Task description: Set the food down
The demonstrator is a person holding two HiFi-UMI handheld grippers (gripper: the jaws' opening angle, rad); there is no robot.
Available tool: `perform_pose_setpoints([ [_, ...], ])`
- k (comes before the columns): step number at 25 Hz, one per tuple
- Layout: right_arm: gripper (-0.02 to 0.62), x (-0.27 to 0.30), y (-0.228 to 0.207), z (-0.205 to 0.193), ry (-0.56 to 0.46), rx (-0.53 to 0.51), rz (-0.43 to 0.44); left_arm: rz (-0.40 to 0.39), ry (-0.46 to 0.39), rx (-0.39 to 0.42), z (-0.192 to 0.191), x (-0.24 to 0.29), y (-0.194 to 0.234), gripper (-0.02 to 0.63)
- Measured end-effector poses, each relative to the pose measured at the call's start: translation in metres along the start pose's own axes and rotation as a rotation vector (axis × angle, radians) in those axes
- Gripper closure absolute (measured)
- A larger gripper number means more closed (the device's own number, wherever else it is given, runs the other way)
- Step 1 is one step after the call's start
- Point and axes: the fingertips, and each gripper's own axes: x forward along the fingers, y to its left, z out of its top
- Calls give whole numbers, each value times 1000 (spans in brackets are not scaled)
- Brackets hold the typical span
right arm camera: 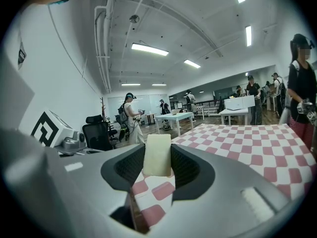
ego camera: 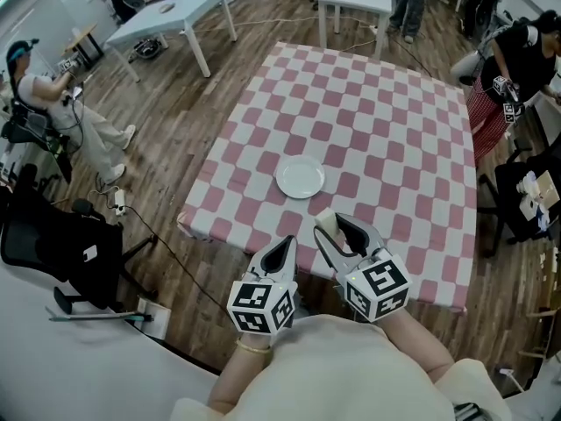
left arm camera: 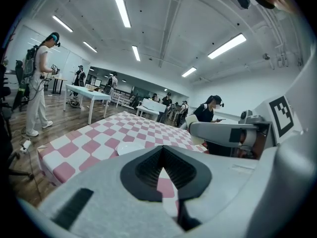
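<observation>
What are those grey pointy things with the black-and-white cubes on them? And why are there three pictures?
Those are two grabbers, like big tongs. A person holds one in each hand. The head view comes from a camera on the person's head, looking down. The two gripper views come from little cameras riding on each grabber, looking along its jaws. The left gripper is closed with nothing in it. The right gripper pinches a pale block of food. On the table's pink-and-white checked cloth lies one empty white plate.
</observation>
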Motion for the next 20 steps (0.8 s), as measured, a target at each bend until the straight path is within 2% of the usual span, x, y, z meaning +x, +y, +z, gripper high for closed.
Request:
perform_pose_setpoints([
  [20, 426, 76, 1, 13, 3, 8, -59, -60, 16, 5, 31, 28, 69, 606],
])
